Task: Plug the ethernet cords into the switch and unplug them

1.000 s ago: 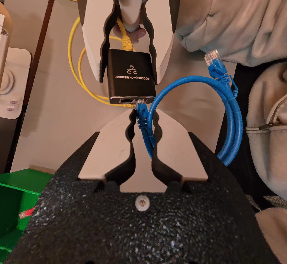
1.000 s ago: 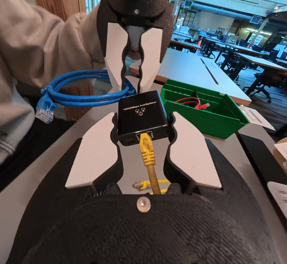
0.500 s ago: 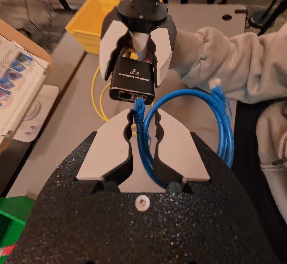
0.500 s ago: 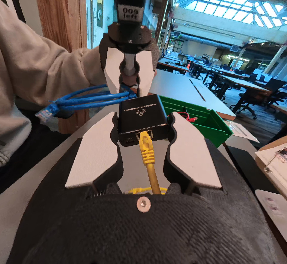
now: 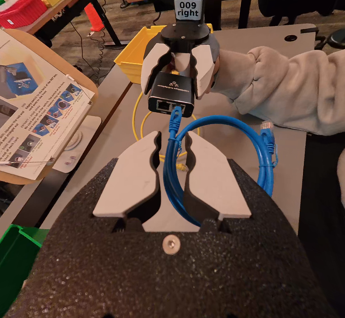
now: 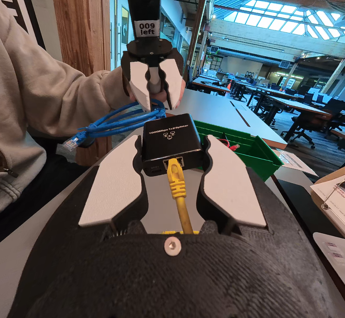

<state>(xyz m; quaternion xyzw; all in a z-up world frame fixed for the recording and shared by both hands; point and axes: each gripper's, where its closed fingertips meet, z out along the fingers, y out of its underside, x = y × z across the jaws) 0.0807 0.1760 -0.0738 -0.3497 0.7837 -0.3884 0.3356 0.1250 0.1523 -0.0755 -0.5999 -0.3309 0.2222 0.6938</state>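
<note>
My right gripper (image 6: 171, 141) is shut on the sides of a black switch box (image 6: 169, 137) and holds it above the table. A yellow cord (image 6: 176, 183) is plugged into the switch's near face. In the left wrist view the switch (image 5: 171, 88) sits in the right gripper (image 5: 172, 94). A blue cord plug (image 5: 175, 120) is in the right-hand port. The port beside it (image 5: 163, 105) is empty. My left gripper (image 5: 172, 137) is shut on the blue cord just behind the plug. The cord's tied coil and free plug (image 5: 267, 129) hang to the right.
A yellow bin (image 5: 134, 56) stands behind the switch. A green bin (image 6: 261, 161) holds a red cord (image 6: 233, 146). A clipboard with an instruction sheet (image 5: 37, 118) is at the left. The yellow cord's slack (image 5: 137, 118) loops on the grey table (image 5: 115, 122). A person's sleeve (image 5: 280, 88) reaches in from the right. My hands' fingertips stand some 6 cm from each other.
Both grippers have lifted and tilted up, carrying the switch and cords off the table. The blue plug stays in its port. The plug boot now lies just beyond my left fingertips.
</note>
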